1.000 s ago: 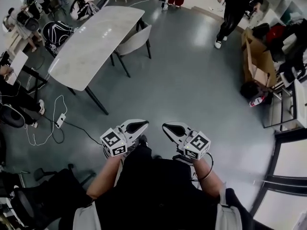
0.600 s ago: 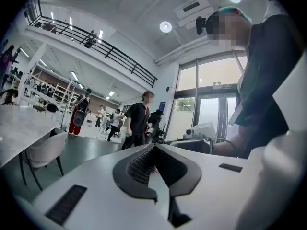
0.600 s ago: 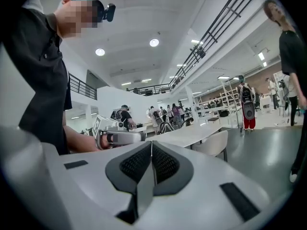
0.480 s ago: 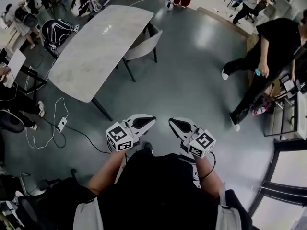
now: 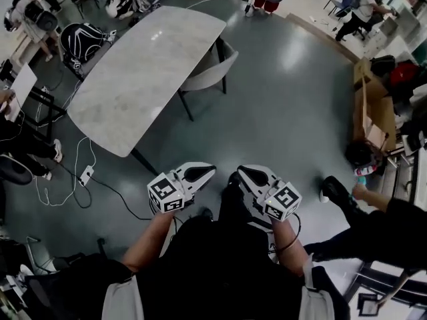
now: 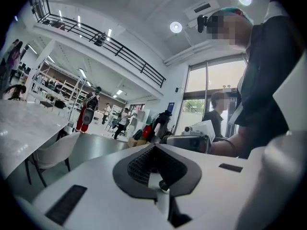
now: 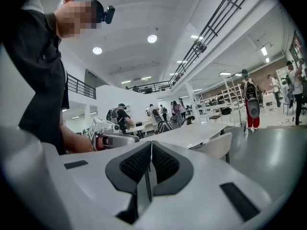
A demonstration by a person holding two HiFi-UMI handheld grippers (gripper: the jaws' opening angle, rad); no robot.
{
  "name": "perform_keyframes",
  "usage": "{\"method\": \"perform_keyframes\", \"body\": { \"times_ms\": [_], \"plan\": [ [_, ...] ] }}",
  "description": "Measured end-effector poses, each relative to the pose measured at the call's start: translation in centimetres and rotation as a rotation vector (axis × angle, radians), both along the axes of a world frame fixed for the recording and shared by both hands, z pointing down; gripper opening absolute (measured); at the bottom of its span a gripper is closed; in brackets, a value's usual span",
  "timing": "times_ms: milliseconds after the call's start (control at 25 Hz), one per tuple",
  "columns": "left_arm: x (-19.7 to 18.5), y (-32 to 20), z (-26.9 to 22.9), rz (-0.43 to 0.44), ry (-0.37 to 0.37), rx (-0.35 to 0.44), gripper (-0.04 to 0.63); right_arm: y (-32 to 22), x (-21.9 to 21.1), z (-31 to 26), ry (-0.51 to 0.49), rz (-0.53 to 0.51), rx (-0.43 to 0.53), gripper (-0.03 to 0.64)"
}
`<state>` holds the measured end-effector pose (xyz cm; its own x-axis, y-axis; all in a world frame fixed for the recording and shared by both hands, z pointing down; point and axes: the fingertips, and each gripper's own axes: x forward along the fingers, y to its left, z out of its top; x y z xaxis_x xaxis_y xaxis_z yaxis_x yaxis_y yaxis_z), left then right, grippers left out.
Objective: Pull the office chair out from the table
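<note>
Grey polished flooring is spreading across a big open hall, where a long marble-topped table (image 5: 133,72) is standing at an angle in the head view. The office chair (image 5: 210,69) is sitting pushed in at the table's right long edge, well apart from both grippers and ahead of them across bare floor.

Most of its seat is lying under the tabletop, so only the pale curved backrest and two dark legs are showing. In the left gripper view the chair (image 6: 53,150) is appearing at the left edge beside the table (image 6: 19,123), its feet cut off by the gripper's body. In the right gripper view it (image 7: 218,146) is sitting small at the right.

The left gripper (image 5: 205,172) and right gripper (image 5: 241,173) are being held side by side in front of the person's body, tips pointing toward the table. Each one's jaws are pressed fully together with nothing between them, touching nothing. A bystander in black (image 5: 373,225) is bending at the lower right, near cardboard boxes (image 5: 373,112).
</note>
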<state>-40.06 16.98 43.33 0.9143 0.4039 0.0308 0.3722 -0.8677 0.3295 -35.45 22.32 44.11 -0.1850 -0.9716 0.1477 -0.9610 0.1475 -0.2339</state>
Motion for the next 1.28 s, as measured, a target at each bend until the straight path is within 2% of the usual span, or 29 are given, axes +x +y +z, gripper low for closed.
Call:
{"method": "perform_keyframes", "body": {
  "times_ms": [240, 480, 680, 1000, 1280],
  "plan": [
    [7.4, -4.5, 0.4, -0.040, -0.030, 0.017, 0.012, -4.8, 7.8, 0.5, -0.005, -0.046, 0.002, 0.018],
    [16.5, -8.5, -1.0, -0.088, -0.020, 0.032, 0.012, -8.6, 16.6, -0.8, 0.003, -0.098, 0.016, 0.018],
    [22.6, -10.5, -2.4, -0.129, -0.010, 0.059, 0.012, -10.4, 22.3, -1.4, 0.014, -0.144, 0.012, 0.020],
    [27.2, -13.4, -1.9, -0.168, -0.035, 0.059, 0.012, -13.2, 27.7, -0.9, -0.008, -0.160, 0.019, 0.018],
    [30.9, -17.1, -0.4, -0.164, -0.038, 0.036, 0.012, -16.6, 31.5, 0.3, -0.011, -0.146, 0.001, 0.019]
  ]
}}
